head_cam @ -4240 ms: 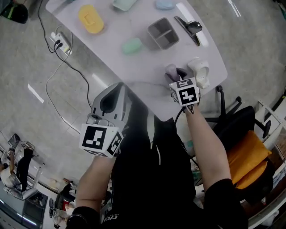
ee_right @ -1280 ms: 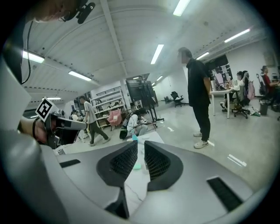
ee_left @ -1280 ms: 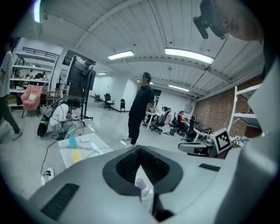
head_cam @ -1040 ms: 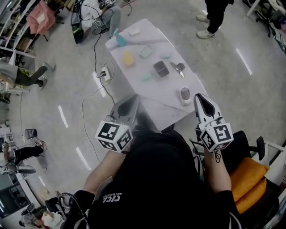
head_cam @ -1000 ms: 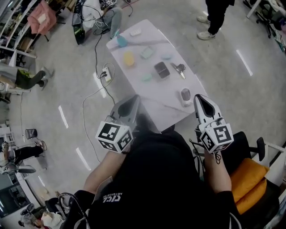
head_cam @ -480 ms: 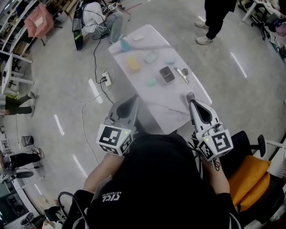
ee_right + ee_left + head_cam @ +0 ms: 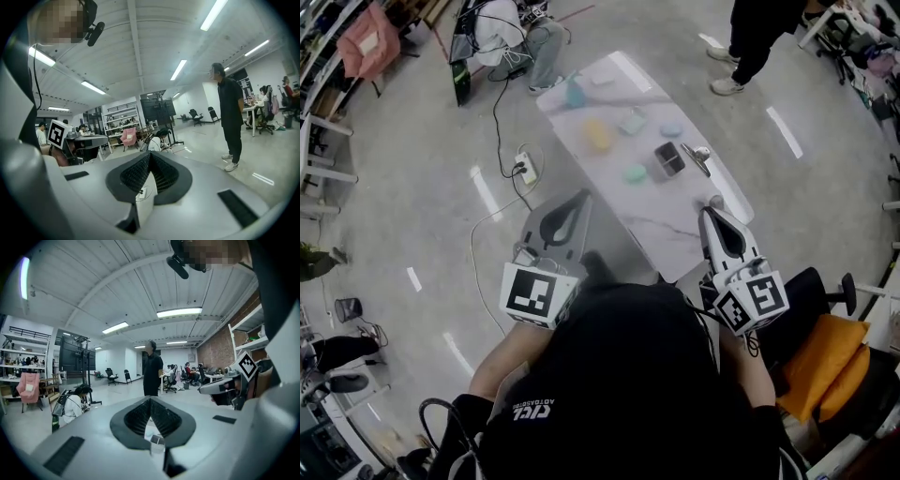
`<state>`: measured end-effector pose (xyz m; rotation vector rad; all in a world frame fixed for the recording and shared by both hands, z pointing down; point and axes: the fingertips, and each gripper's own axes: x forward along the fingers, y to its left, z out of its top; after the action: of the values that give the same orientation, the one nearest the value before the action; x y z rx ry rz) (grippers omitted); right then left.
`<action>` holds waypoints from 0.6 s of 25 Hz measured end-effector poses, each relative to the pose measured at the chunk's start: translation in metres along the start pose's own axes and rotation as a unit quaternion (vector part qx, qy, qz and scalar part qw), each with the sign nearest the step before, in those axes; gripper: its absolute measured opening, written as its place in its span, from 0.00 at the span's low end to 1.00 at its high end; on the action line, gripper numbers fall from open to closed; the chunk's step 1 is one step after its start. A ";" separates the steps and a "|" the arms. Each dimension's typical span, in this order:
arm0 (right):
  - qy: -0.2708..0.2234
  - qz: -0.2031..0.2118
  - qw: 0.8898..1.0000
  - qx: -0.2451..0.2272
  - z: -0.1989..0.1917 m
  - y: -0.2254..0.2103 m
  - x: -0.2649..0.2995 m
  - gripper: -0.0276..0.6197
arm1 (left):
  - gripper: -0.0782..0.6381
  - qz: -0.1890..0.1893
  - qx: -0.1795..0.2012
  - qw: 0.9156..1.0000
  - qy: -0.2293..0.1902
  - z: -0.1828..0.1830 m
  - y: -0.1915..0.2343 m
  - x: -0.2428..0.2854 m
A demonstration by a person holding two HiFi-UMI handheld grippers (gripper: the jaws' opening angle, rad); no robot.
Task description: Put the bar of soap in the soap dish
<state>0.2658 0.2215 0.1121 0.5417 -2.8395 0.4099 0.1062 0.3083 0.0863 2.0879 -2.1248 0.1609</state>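
Left gripper (image 7: 578, 195): jaws together with nothing between them. It is held in the air at the table's 7 o'clock side, pointing roughly level.
Right gripper (image 7: 711, 208): jaws together, empty, seen against the table's 5 o'clock edge and lifted clear of the top.
Table (image 7: 661, 220): pale marble top at the person's 12 o'clock.
Soap: several small rounded pieces lie loose on the top — a green bar (image 7: 635, 173) mid-table, a yellow oval (image 7: 597, 134) at its 11 o'clock and a blue oval (image 7: 671, 129) at its 1 o'clock. Which one the task means cannot be told.
Dish: the grey dish (image 7: 669, 159) lies near the green bar, at its 2 o'clock. It is too small to show what, if anything, lies in it.
Handling (judged): a bar of soap is light and stiff, but smooth and rounded — a hard pinch may squirt it out.
Hold (judged): across the short width at the bar's middle, pads low against the top, with a gentle squeeze.
Stage (judged): neither gripper is working at the table.
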 end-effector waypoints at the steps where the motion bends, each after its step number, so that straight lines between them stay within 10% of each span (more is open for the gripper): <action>1: 0.002 -0.004 1.000 0.000 0.000 0.007 0.005 0.07 | 0.12 0.003 -0.002 1.000 -0.005 0.001 0.009 -0.005; 15: 0.021 -0.047 0.999 0.015 -0.018 0.056 0.038 0.07 | 0.12 -0.024 -0.028 0.999 0.011 -0.016 0.078 -0.024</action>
<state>0.2124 0.2645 0.1259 0.6600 -2.7586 0.4414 0.0292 0.3368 0.1002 2.0937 -2.0408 0.1158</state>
